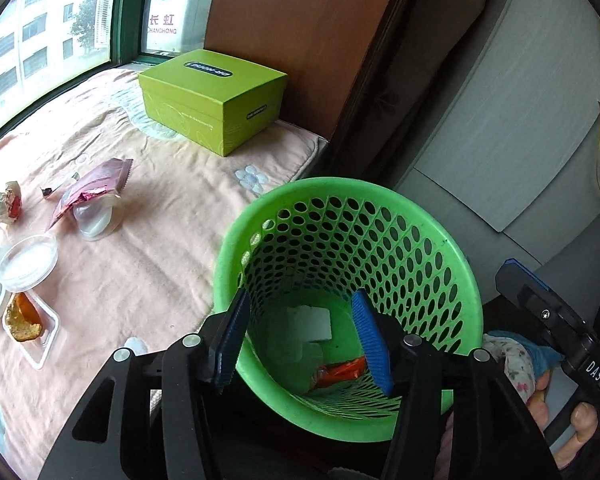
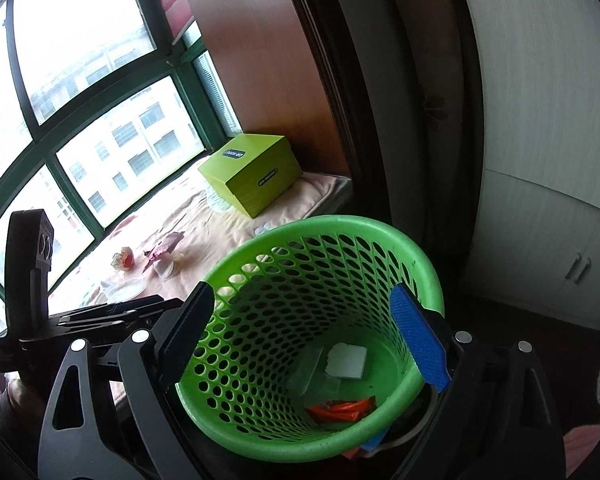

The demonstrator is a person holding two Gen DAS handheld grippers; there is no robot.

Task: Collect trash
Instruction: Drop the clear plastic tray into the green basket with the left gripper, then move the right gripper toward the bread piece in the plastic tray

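You hold your left tongs (image 1: 300, 340) over the mouth of a round green plastic basket with a perforated wall (image 1: 456, 280); the jaws stand apart with nothing between them. Your right tongs (image 2: 308, 340) are spread wide around the same basket, its rim lying between the pads; whether they press on it cannot be told.

In the basket's bottom lie a white square scrap (image 1: 314, 322), a clear plastic piece (image 2: 316, 376) and an orange wrapper (image 1: 340, 372), so part of the collecting is done.

Plenty remains to the left on the peach quilted bed cover (image 1: 160, 248): a pink foil packet (image 1: 96, 188) resting on a clear cup (image 1: 94, 222), a crumpled wad (image 1: 6, 204), a round clear lid (image 1: 28, 264) and a clear tray of orange food leftovers (image 1: 24, 320). A lime-green cardboard box (image 1: 214, 100) sits far back by the window.
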